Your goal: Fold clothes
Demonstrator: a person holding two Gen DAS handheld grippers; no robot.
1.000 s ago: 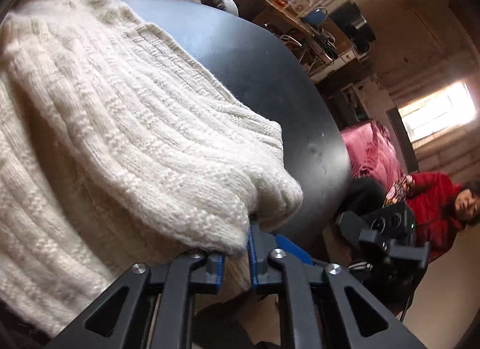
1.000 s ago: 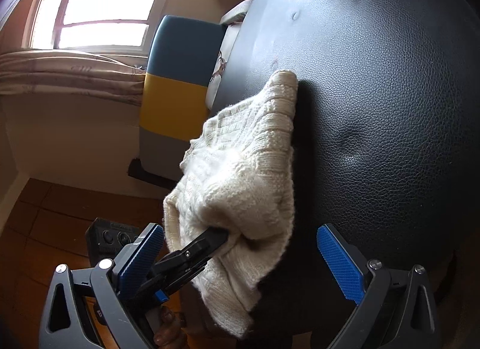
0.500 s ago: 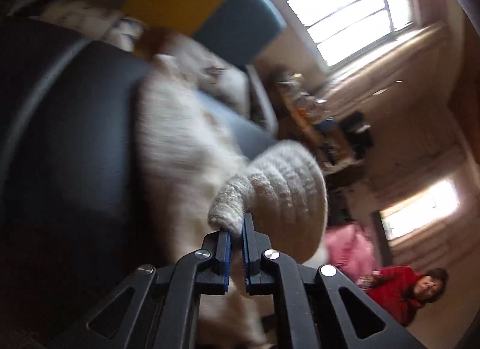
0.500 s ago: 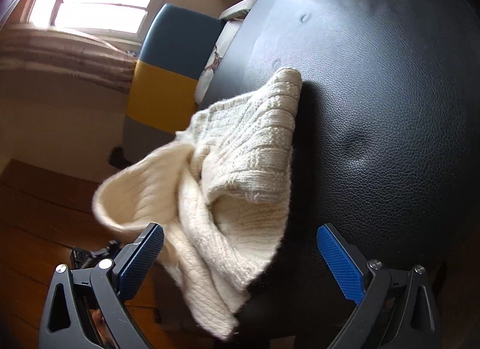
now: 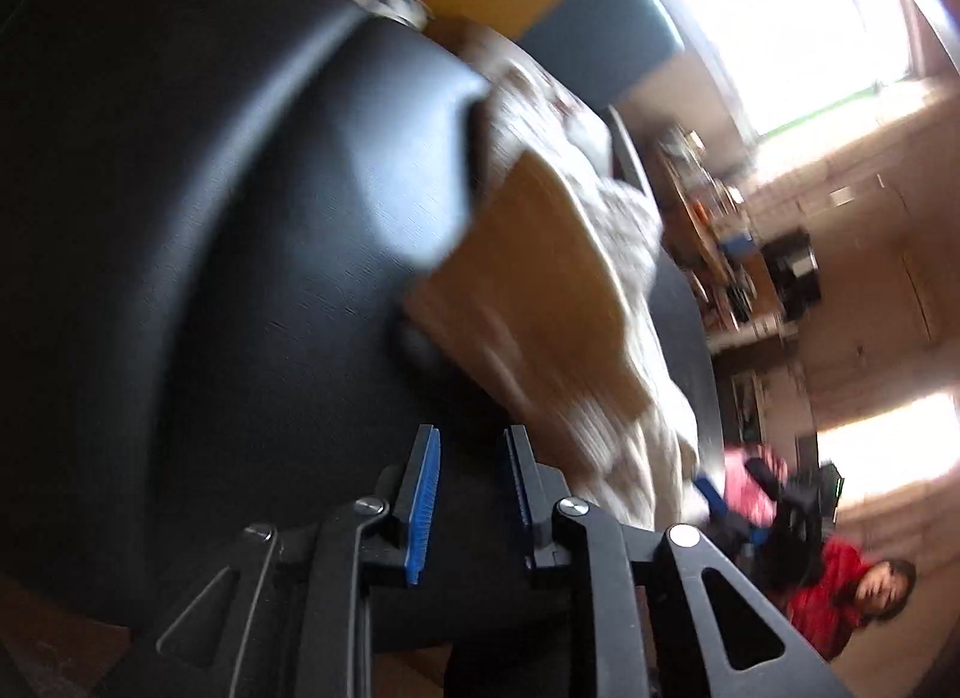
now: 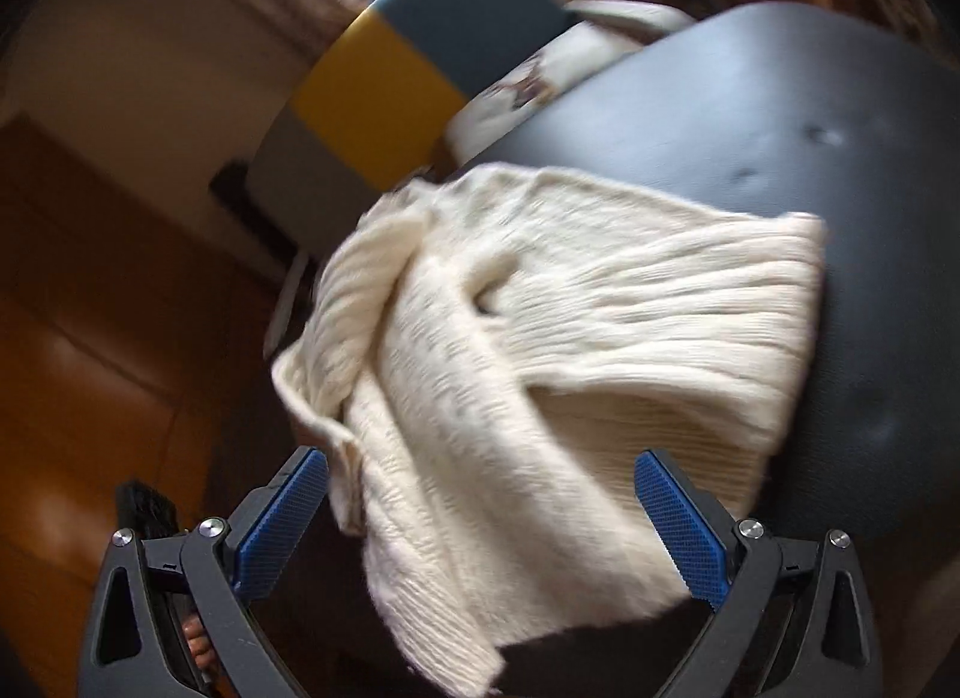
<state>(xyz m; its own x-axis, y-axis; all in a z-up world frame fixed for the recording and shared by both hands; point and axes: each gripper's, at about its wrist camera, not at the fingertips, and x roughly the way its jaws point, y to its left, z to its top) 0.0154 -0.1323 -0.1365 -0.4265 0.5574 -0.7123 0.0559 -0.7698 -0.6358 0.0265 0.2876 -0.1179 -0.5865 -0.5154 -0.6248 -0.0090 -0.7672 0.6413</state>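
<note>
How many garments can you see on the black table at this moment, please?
1: a cream knitted sweater lies crumpled near the edge of the black table, partly hanging over it. Anything beneath its folds would be hidden.

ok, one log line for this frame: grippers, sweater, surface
left gripper: open, empty | right gripper: open, empty | sweater: crumpled, overhanging edge | black table

No legible text, labels, brands, numbers or signs anywhere
</note>
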